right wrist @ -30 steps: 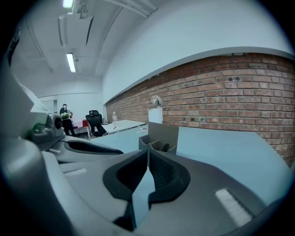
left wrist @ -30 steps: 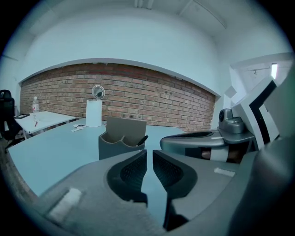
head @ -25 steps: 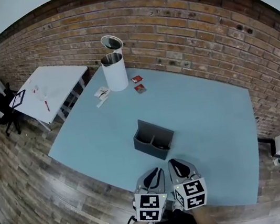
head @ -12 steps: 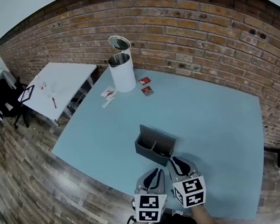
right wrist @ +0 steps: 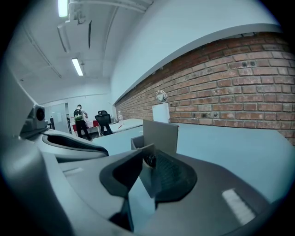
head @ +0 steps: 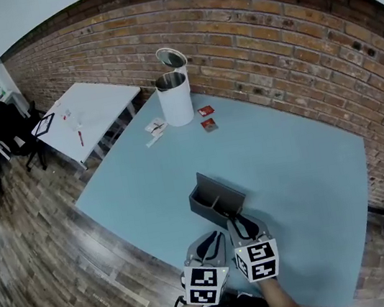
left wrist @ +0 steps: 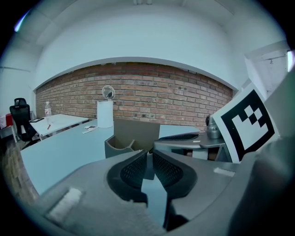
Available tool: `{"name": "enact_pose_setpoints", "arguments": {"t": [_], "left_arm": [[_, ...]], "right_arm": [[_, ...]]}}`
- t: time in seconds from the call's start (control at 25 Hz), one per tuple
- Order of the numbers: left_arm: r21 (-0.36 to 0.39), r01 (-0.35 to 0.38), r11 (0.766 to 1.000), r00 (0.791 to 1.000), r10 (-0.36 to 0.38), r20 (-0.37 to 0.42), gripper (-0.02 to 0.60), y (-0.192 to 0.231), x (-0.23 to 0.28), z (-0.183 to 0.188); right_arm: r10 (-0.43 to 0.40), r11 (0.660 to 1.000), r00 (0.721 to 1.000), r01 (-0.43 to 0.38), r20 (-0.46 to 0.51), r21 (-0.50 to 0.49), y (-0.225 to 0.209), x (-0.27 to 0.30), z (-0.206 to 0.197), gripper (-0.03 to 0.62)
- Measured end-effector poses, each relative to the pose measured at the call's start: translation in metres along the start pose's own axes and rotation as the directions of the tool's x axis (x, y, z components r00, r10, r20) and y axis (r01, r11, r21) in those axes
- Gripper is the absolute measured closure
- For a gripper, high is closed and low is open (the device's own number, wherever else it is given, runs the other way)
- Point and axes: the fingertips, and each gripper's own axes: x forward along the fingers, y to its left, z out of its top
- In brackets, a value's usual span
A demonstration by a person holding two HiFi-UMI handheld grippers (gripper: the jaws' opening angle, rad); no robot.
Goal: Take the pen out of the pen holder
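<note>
A dark grey pen holder (head: 213, 198) with two compartments stands on the light blue table (head: 288, 162), near its front edge. A dark item, possibly the pen, shows low in the holder's right compartment (head: 226, 211), mostly hidden. My right gripper (head: 237, 220) reaches the holder's near rim, its jaws close together with nothing held. In the right gripper view the holder (right wrist: 161, 131) rises just beyond the gripper (right wrist: 146, 156). My left gripper (head: 211, 238) sits slightly behind, shut and empty; in its own view the gripper (left wrist: 150, 159) points at the holder (left wrist: 123, 144).
A white bin (head: 174, 99) with a raised lid stands at the table's far edge by the brick wall (head: 283, 46). Two small red packets (head: 207, 118) and papers (head: 155, 128) lie beside it. A white side table (head: 91, 115) and a black chair (head: 6, 122) stand left. A person (right wrist: 79, 120) stands far off.
My right gripper has crept forward to the holder's near rim. The left gripper stays about where it was. The head view has shifted, so the table slides right in the picture.
</note>
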Motion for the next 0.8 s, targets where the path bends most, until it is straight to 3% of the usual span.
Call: {"name": "enact_pose_setpoints", "arguments": {"t": [0.44, 0.8], "left_arm": [[0.003, -0.007, 1.0, 1.0, 0.007, 0.006, 0.54, 0.005, -0.001, 0.001], [0.008, 0.013, 1.0, 1.0, -0.013, 0.01, 0.54, 0.003, -0.004, 0.0]], "right_arm": [[-0.025, 0.999, 0.999, 0.024, -0.02, -0.029, -0.002, 0.009, -0.002, 0.536], [-0.048, 0.998, 0.997, 0.051, 0.059, -0.043, -0.003, -0.007, 0.014, 0.534]]}}
